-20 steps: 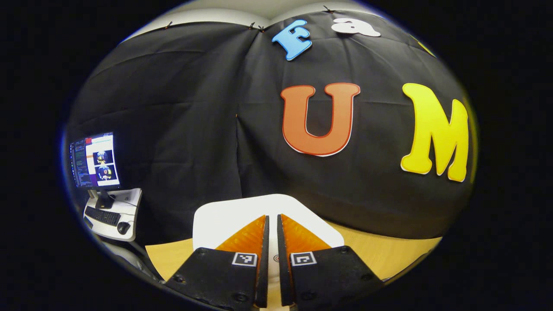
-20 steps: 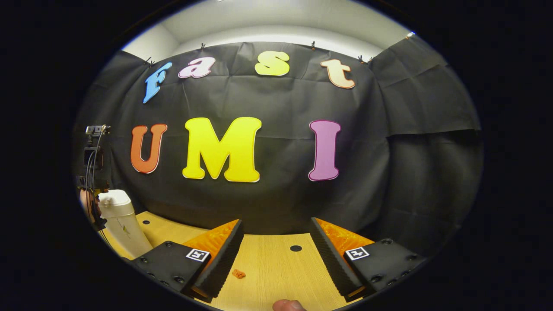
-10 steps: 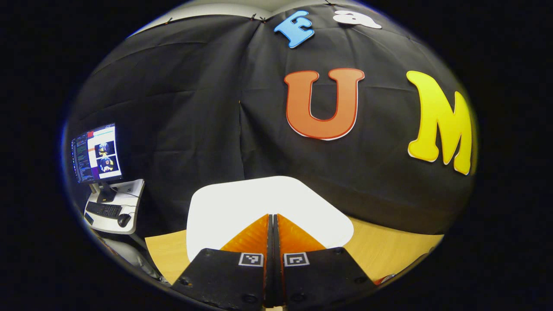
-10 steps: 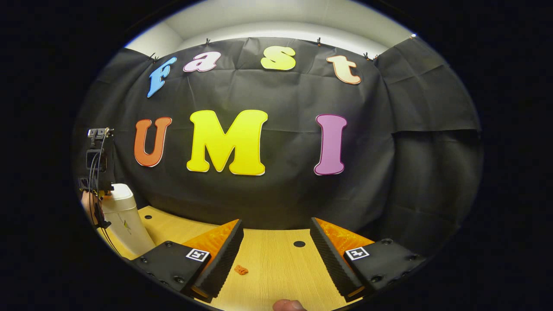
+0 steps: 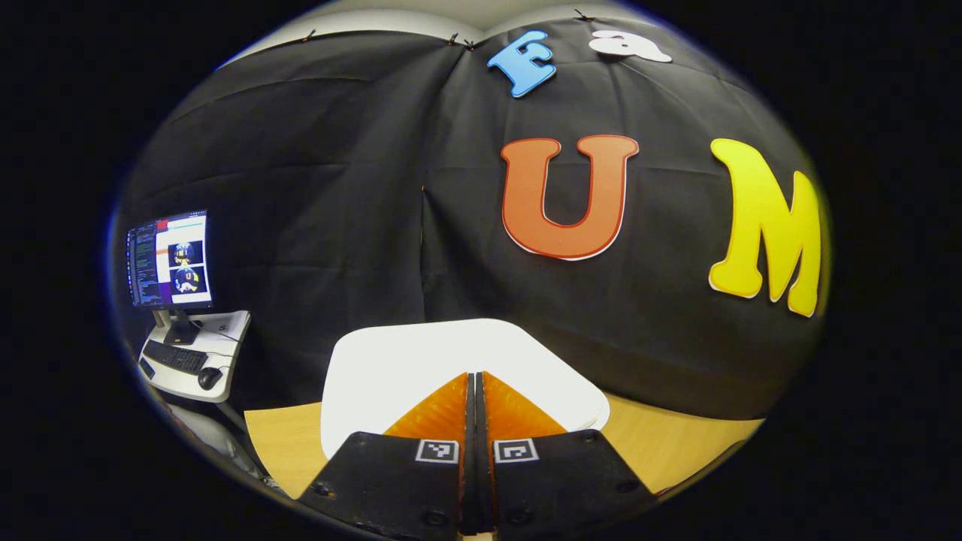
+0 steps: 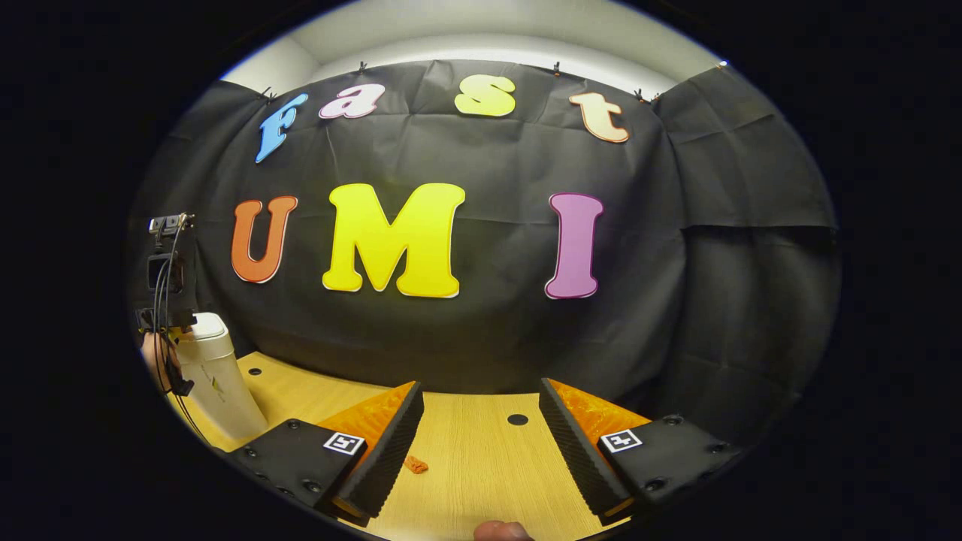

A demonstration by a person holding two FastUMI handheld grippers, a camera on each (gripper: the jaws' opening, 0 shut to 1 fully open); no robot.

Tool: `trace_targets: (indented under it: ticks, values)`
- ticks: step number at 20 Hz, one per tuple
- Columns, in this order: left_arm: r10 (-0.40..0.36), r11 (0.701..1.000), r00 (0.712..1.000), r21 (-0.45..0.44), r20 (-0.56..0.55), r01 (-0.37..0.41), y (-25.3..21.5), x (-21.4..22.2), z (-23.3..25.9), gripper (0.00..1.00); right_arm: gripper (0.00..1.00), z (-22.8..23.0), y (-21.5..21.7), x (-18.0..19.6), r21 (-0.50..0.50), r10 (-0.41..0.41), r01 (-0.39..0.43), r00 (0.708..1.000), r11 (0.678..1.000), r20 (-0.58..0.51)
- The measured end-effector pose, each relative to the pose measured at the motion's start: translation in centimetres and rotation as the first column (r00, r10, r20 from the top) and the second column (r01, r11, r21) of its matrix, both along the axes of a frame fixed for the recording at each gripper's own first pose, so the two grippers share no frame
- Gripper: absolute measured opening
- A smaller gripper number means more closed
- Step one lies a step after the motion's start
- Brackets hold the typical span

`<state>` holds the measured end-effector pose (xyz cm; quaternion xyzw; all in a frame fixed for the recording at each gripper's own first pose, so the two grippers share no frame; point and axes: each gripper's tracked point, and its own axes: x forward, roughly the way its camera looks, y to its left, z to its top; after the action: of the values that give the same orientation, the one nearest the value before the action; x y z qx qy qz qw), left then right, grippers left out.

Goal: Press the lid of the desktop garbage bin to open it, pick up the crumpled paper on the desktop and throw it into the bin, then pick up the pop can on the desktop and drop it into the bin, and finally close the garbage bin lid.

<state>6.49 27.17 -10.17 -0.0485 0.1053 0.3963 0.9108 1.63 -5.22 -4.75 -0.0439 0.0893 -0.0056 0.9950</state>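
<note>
My left gripper (image 5: 474,376) is pinched closed, empty, tips over the bin lid (image 5: 421,361) at 12 o'clock, making a blunt point to press it. My right gripper (image 6: 481,421) waits spread wide over the desktop (image 6: 481,466); garbage bin (image 6: 214,379) at 9 o'clock.

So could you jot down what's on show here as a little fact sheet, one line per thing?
Left tongs: shut, fingers together, poised over the bin's white lid
Right tongs: open, nothing between the fingers, above the table
Bin: pale, upright, lid down, at the table's left end in the right gripper view
Table: light wood, with round holes
Scrap: small, orange, lying on the table near the right tongs
Side desk: monitor, keyboard and mouse, beyond the table in the left gripper view
</note>
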Motion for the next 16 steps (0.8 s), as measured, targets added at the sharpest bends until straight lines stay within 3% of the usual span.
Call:
trace_targets:
  ticks: [5,7,8,9,10,16]
  values:
    - [-0.063,0.99,0.997,0.126,0.051,0.057,-1.8,0.3,5.5,0.05,0.98,-0.2,0.3,-0.4,0.021,0.007,-0.007,1.0,1.0,0.001]
    - [-0.125,0.981,0.99,0.159,0.067,0.113,-3.6,1.0,7.0,0.23,0.98,0.2,0.1,-0.3,0.028,0.002,-0.003,1.0,1.0,0.014]
    - [-0.152,0.974,0.986,0.178,0.074,0.137,-4.2,1.2,7.8,0.46,0.96,0.3,-0.1,-0.4,0.033,-0.002,0.001,1.0,0.999,0.018]
    - [-0.178,0.966,0.981,0.202,0.078,0.159,-4.8,1.4,8.6,0.47,0.96,0.3,-0.2,-0.4,0.038,-0.006,0.006,1.0,0.999,0.022]
    - [-0.198,0.96,0.977,0.217,0.084,0.176,-5.2,1.4,9.2,0.66,0.98,0.3,-0.4,-0.3,0.042,-0.01,0.009,1.0,0.999,0.024]
    - [-0.288,0.936,0.951,0.242,0.111,0.255,-7.9,1.4,10.6,0.86,0.98,0.1,-1.6,-0.5,0.056,-0.037,0.036,0.999,0.998,0.028]
